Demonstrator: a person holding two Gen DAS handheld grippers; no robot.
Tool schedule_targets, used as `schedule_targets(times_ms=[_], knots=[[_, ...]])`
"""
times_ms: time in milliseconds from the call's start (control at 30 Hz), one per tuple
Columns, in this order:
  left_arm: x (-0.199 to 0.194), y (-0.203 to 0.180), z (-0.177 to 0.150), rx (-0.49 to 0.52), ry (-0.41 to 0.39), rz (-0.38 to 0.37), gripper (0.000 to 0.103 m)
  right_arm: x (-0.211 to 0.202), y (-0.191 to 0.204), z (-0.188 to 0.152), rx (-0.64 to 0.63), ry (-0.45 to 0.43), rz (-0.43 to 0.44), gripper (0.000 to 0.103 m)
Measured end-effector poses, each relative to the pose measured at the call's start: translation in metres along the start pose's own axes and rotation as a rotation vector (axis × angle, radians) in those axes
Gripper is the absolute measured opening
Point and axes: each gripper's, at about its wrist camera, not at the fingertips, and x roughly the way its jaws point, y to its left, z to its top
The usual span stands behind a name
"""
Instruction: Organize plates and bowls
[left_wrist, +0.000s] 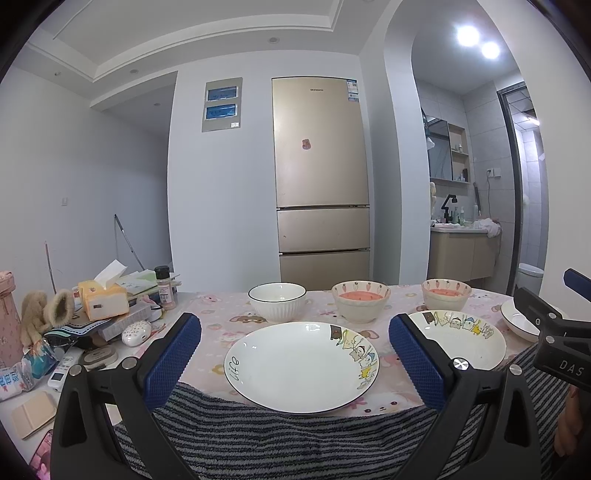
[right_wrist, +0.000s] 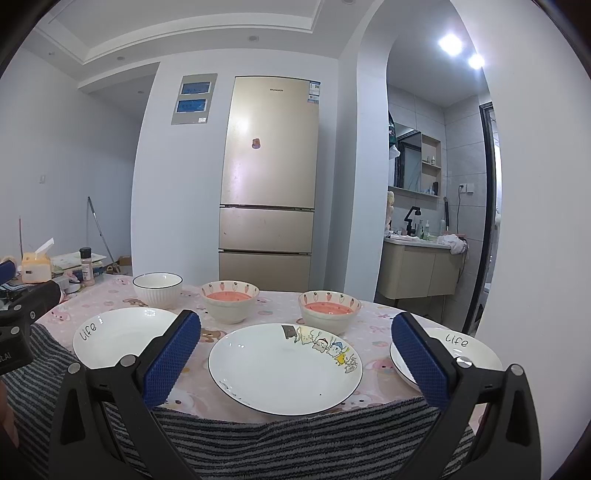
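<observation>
Three white plates with cartoon prints lie along the table's near edge: the left plate (left_wrist: 301, 365) (right_wrist: 122, 336), the middle plate (left_wrist: 465, 338) (right_wrist: 284, 367) and the right plate (left_wrist: 519, 321) (right_wrist: 448, 352). Behind them stand a white ribbed bowl (left_wrist: 277, 301) (right_wrist: 157, 289) and two carrot-print bowls with pink insides (left_wrist: 361, 300) (right_wrist: 229, 300), (left_wrist: 446, 293) (right_wrist: 328, 310). My left gripper (left_wrist: 295, 350) is open and empty, held just before the left plate. My right gripper (right_wrist: 295, 350) is open and empty before the middle plate.
A pink cartoon tablecloth (left_wrist: 218, 317) covers the table; a striped grey cloth (left_wrist: 295, 435) hangs over its near edge. Clutter sits at the left: a tissue box (left_wrist: 103, 299), a spice jar (left_wrist: 165, 288), remotes. A gold fridge (left_wrist: 321, 184) stands behind.
</observation>
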Motion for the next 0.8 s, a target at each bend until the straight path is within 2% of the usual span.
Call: schedule_targets(times_ms=[300, 467, 600, 800], knots=[[0.000, 0.004, -0.001, -0.019, 0.009, -0.008, 0.103, 0.001, 0.000, 0.000, 0.001, -0.004, 0.006, 0.103], [-0.001, 0.006, 0.008, -0.028, 0.030, -0.044, 0.103, -0.001, 0.001, 0.005, -0.004, -0.011, 0.054, 0.103], [-0.007, 0.008, 0.016, -0.022, 0.012, -0.040, 0.103, -0.003, -0.004, 0.009, 0.024, -0.010, 0.038, 0.103], [-0.020, 0.012, 0.040, 0.000, -0.032, -0.028, 0.103, -0.012, -0.014, 0.026, 0.095, -0.027, 0.074, 0.103]])
